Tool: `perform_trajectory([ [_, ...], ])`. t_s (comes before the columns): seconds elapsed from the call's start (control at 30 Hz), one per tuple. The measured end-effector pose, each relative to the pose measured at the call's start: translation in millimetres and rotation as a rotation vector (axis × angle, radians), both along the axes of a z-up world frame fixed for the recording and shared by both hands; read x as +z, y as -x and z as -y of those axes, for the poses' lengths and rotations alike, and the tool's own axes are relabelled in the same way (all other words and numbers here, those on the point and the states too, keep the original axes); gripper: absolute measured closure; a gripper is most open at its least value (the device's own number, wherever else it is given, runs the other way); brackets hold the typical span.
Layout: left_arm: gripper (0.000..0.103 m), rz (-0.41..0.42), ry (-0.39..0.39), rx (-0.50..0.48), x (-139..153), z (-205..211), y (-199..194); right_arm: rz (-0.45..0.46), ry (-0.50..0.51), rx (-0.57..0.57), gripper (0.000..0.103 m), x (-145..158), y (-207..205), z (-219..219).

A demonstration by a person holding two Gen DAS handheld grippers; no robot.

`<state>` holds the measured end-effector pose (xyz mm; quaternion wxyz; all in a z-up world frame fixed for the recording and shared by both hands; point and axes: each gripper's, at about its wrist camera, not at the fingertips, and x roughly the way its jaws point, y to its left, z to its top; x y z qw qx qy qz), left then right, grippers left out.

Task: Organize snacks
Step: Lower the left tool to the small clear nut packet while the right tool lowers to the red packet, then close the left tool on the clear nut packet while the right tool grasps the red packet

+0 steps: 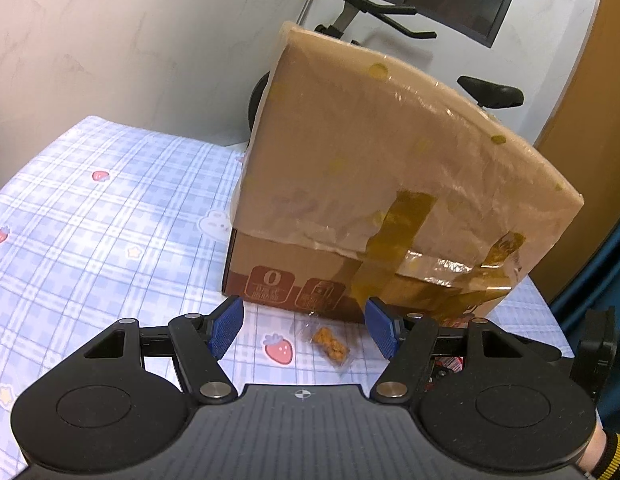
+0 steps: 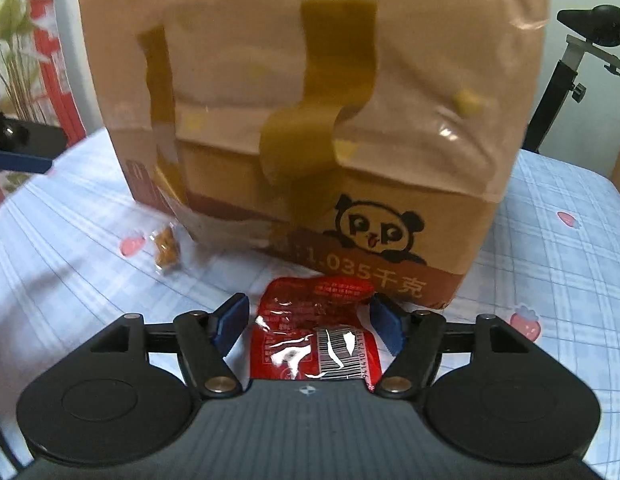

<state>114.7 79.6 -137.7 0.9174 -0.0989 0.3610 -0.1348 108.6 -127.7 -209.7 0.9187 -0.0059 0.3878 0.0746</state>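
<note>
While a taped cardboard box (image 1: 389,184) stands on the checked tablecloth (image 1: 90,240), both grippers hang low in front of it with their jaws spread. The left gripper (image 1: 306,330) points at the box's lower front edge; its blue pads (image 1: 226,330) press on nothing. Between them, just in front of the box, lies a small clear-wrapped golden snack (image 1: 329,346) flat on the cloth, beside a printed strawberry, untouched by either pad.

The right gripper (image 2: 310,326) faces the box side that bears a panda drawing (image 2: 379,234). A red snack packet (image 2: 313,340) lies between its fingers, its far end just short of the box's base and its barcode end toward the camera. The right-hand pad (image 2: 385,326) sits against or very near the packet's edge, the left-hand one stands apart from it; the jaws do not clamp it. From this view the golden snack shows at the box's left corner, well apart from the red packet.

Behind the box stand an exercise bike (image 1: 389,12) and a white wall.
</note>
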Motion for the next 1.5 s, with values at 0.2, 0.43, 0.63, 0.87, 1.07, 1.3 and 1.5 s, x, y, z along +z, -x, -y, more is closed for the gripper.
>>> perform_trajectory([
  [0.2, 0.034, -0.022, -0.002, 0.000, -10, 3, 1, 0.037, 0.005, 0.005, 0.038, -5, 8, -3],
  [0.43, 0.034, -0.069, -0.008, -0.022, -27, 14, 0, 0.059, -0.028, -0.021, 0.043, -6, 26, 8],
  [0.63, 0.041, -0.097, -0.010, -0.018, -40, 26, -11, 0.073, -0.047, -0.024, 0.044, -3, 29, 11],
  [0.87, 0.049, -0.093, -0.066, -0.010, -55, 54, -18, 0.093, -0.056, -0.022, 0.044, -3, 33, 13],
  [1.07, 0.053, -0.089, -0.100, 0.035, -65, 67, -36, 0.107, -0.067, 0.000, 0.044, -1, 38, 14],
  [1.3, 0.053, -0.095, -0.155, 0.040, -75, 81, -45, 0.107, -0.091, -0.007, 0.044, 1, 39, 20],
  [1.5, 0.056, -0.092, -0.155, 0.049, -74, 74, -34, 0.105, -0.094, -0.010, 0.044, 2, 38, 20],
])
